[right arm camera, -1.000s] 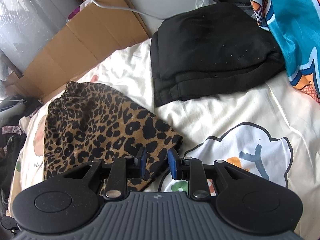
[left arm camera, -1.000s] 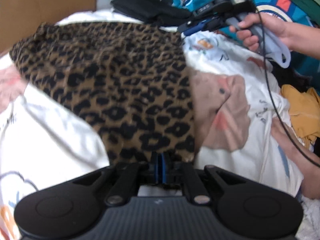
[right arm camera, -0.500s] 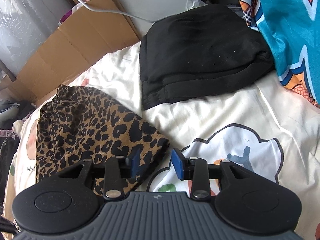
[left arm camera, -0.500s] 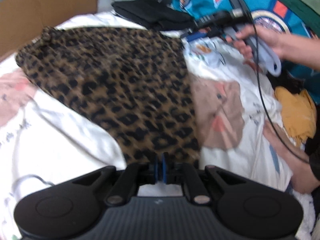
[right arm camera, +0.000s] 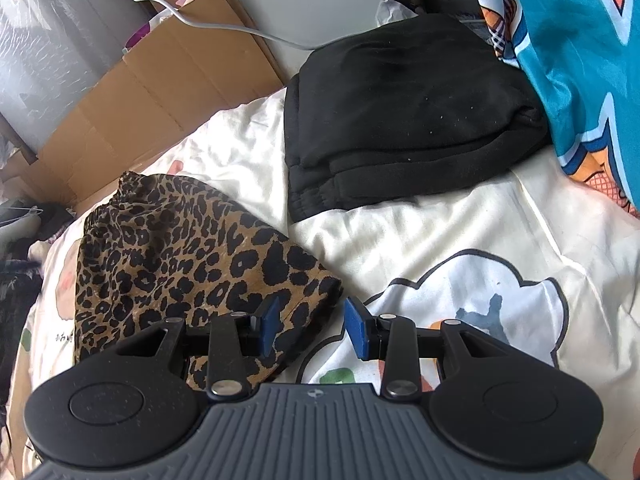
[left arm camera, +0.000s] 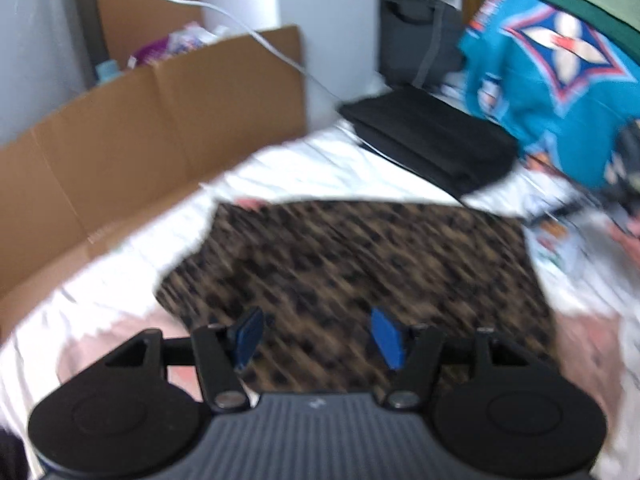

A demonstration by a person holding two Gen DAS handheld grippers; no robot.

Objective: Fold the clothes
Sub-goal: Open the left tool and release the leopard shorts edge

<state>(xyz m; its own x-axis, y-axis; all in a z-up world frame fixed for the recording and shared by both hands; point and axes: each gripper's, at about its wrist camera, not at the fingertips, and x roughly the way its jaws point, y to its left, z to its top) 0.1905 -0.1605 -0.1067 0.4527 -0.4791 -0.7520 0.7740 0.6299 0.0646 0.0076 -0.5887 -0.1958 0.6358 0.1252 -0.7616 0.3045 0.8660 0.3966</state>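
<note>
A leopard-print garment [left arm camera: 360, 272] [right arm camera: 184, 264] lies folded on the white printed bedsheet [right arm camera: 460, 232]. My left gripper [left arm camera: 318, 338] hangs above its near edge; its jaws are opening and the cloth lies under them, free of the blue pads. The left wrist view is blurred by motion. My right gripper [right arm camera: 310, 326] stands open over the garment's right corner, the left pad [right arm camera: 267, 326] above the fabric and the right pad over bare sheet, with nothing pinched.
A folded black garment [right arm camera: 400, 120] [left arm camera: 432, 144] lies on the bed farther back. A teal patterned cloth [right arm camera: 580, 64] [left arm camera: 552, 92] hangs at the right. Flattened cardboard [left arm camera: 140, 152] [right arm camera: 160, 96] lines the bed's left side, crossed by a white cable [right arm camera: 224, 28].
The left gripper let go of the leopard garment's edge and its jaws spread, while it rose and swung across the garment. The right gripper's jaws widened slightly and it stayed put.
</note>
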